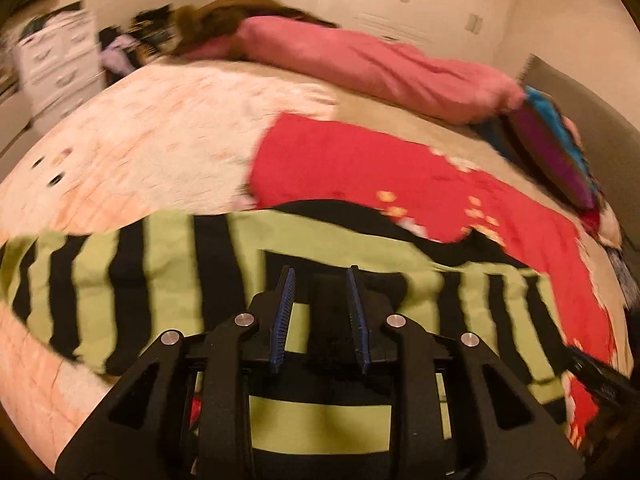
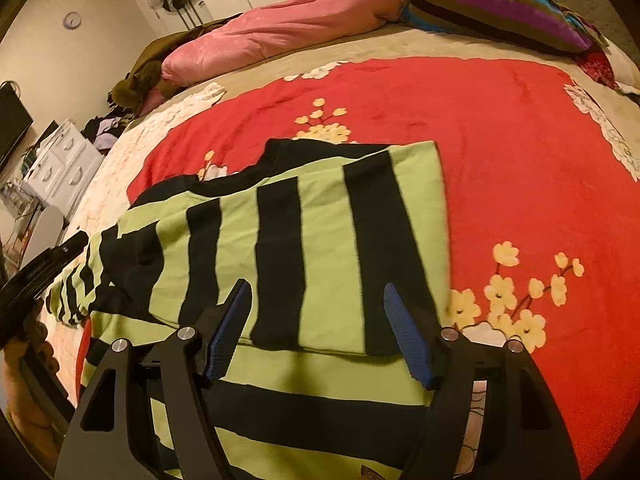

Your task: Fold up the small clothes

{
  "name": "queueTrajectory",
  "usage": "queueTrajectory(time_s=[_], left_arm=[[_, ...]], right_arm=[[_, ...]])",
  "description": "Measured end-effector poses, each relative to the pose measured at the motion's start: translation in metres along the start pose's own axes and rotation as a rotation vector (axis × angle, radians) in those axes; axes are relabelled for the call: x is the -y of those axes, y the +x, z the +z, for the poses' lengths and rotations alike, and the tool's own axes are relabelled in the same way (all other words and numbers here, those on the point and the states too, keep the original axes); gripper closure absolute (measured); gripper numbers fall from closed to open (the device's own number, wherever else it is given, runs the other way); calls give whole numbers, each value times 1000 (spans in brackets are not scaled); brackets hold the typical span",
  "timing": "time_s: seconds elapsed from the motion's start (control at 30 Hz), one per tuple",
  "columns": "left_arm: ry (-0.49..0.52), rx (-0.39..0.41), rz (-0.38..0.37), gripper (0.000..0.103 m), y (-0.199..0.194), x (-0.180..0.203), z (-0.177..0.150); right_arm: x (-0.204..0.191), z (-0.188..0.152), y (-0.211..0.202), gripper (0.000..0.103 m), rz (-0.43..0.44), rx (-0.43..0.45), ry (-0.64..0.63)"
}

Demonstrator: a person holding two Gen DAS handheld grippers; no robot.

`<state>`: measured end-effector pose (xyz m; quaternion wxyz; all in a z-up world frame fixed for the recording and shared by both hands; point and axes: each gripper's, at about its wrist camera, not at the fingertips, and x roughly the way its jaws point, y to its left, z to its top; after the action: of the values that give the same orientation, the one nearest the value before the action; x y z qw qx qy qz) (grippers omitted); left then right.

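A green and black striped shirt (image 2: pixel 320 240) lies on the red flowered bedspread (image 2: pixel 500 160), one part folded over the rest. It also shows in the left wrist view (image 1: pixel 160 272), spread across the bed. My left gripper (image 1: pixel 320 276) hovers over the shirt, its blue pads a short way apart with nothing between them. My right gripper (image 2: pixel 316 292) is wide open and empty above the shirt's folded edge. The left gripper's body shows at the left edge of the right wrist view (image 2: pixel 40 272).
A pink duvet (image 2: pixel 300 20) lies along the far side of the bed. A striped pillow (image 2: pixel 500 0) sits at the headboard end. A white drawer unit (image 2: pixel 60 164) and a clothes pile (image 2: pixel 108 128) stand beyond the bed's foot.
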<state>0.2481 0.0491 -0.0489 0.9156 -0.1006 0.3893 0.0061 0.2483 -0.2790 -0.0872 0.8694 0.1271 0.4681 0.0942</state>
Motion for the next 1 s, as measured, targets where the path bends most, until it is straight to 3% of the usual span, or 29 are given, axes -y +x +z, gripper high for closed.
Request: queueTrajectory(time_s=[0.17, 0.37, 0.47, 0.6, 0.7, 0.77, 1.0], left_arm=[[81, -78, -89, 83, 23, 40, -14], [99, -216, -14, 83, 71, 34, -38], [45, -217, -47, 83, 73, 24, -36], [56, -213, -43, 83, 73, 28, -36], [29, -196, -75, 76, 65, 25, -32], [34, -163, -73, 62, 55, 26, -28], [54, -95, -35, 49, 33, 27, -19]], right_arm=[[8, 3, -1, 35, -19, 15, 13], [11, 4, 13, 35, -22, -15, 4], [16, 0, 28, 35, -48, -64, -2], [15, -6, 37, 35, -59, -84, -21], [12, -6, 30, 31, -46, -68, -30], [11, -5, 23, 27, -35, -53, -25], [4, -3, 0, 18, -9, -12, -24]])
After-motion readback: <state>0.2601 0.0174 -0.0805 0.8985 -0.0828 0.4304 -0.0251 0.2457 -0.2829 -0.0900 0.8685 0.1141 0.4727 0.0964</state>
